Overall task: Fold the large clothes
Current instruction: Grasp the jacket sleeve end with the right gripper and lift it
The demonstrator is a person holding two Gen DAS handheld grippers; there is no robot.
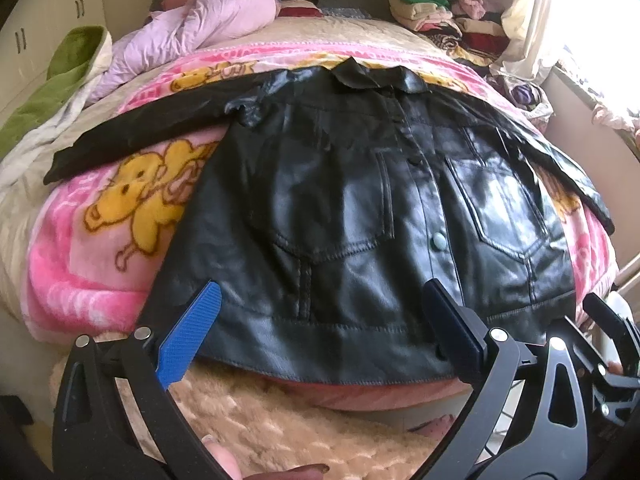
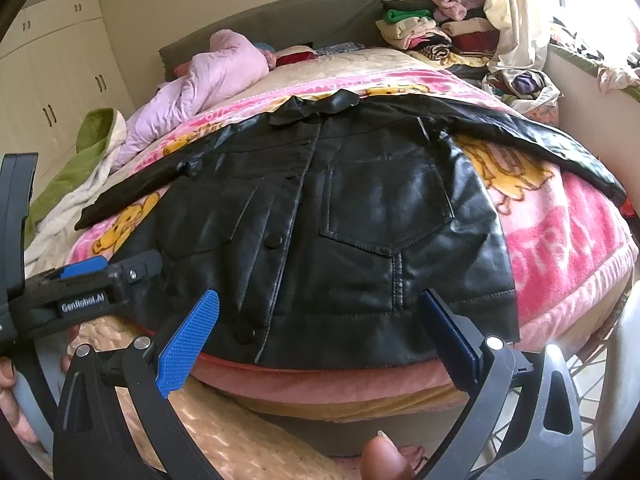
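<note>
A black leather jacket (image 1: 360,208) lies flat, front up and buttoned, on a pink cartoon blanket (image 1: 100,248) on the bed, sleeves spread to both sides, collar at the far end. It also shows in the right wrist view (image 2: 340,220). My left gripper (image 1: 320,320) is open and empty, just above the jacket's hem near its left part. My right gripper (image 2: 320,328) is open and empty, above the hem near its right part. The right gripper shows at the right edge of the left wrist view (image 1: 608,340); the left gripper shows at the left of the right wrist view (image 2: 92,280).
A pink padded quilt (image 1: 208,20) and a green towel (image 1: 60,76) lie at the bed's far left. Stacked folded clothes (image 1: 440,12) sit at the far right by the curtain and window. A beige fleece cover (image 1: 260,420) hangs at the bed's near edge. Wardrobes (image 2: 52,92) stand left.
</note>
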